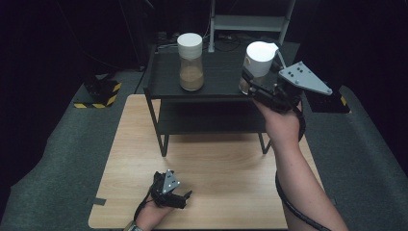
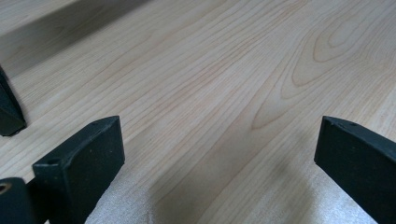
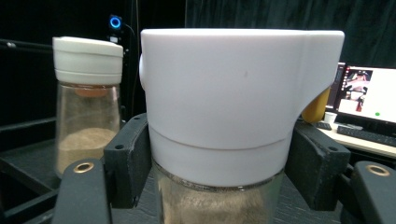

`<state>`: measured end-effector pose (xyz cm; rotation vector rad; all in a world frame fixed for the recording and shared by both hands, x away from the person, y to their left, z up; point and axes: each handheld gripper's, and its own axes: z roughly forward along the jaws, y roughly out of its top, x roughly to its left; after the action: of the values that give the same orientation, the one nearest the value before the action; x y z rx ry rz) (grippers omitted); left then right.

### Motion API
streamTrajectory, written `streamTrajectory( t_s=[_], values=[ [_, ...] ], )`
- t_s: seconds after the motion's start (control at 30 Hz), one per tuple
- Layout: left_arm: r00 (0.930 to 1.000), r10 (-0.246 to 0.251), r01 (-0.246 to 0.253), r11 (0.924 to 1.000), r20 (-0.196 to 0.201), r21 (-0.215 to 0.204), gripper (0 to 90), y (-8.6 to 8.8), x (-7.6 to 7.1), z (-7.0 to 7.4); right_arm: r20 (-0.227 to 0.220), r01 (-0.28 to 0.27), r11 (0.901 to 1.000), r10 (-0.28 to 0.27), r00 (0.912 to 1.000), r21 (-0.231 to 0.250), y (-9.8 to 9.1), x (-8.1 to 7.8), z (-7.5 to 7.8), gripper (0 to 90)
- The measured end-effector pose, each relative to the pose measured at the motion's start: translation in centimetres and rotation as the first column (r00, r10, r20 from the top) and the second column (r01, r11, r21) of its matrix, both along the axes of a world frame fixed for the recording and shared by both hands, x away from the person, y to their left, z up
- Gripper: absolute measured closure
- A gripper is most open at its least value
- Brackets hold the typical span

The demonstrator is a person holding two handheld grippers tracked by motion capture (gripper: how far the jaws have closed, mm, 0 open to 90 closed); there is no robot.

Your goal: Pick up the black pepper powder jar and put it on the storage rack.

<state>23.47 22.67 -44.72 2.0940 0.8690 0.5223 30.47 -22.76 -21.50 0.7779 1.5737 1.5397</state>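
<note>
Both right gripper fingers against white-capped jar sides.

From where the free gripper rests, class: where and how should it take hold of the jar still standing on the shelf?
Grip the jar at its glass neck, just under the white lid, coming level from the front: it stands upright, and its front side is unobstructed.

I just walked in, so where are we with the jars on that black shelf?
Done: one white-lidded jar stands on the black shelf. In hand: the right gripper is shut on the second jar over the shelf's right end. Left: setting it down or taking it away, I can't tell which. The left gripper rests open on the table.
</note>
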Motion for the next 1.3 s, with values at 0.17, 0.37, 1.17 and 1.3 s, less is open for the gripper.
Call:
streamTrajectory(
  t_s=[0.17,0.37,1.17,1.3],
  values=[
    [1.0000,0.001,-0.001,1.0000,-0.004,-0.005,1.9,0.1,0.1,0.0,-0.008,0.006,1.0000,-0.006,1.0000,-0.003,0.4,0.8,0.0,29.8],
    [1.0000,-0.002,0.002,1.0000,-0.008,-0.006,1.9,0.2,0.1,0.0,-0.027,0.011,0.9999,-0.012,0.9996,-0.006,0.9,2.0,0.2,29.8],
    [1.0000,-0.004,0.004,0.9999,-0.007,-0.013,1.9,0.3,0.2,0.0,-0.053,0.021,0.9994,-0.019,0.9984,0.027,1.6,4.0,-0.4,29.7],
    [1.0000,-0.004,0.004,0.9999,-0.008,-0.015,1.9,0.3,0.2,0.0,-0.054,0.011,0.9996,-0.010,0.9985,0.024,1.5,4.3,-0.4,29.6]
  ],
)
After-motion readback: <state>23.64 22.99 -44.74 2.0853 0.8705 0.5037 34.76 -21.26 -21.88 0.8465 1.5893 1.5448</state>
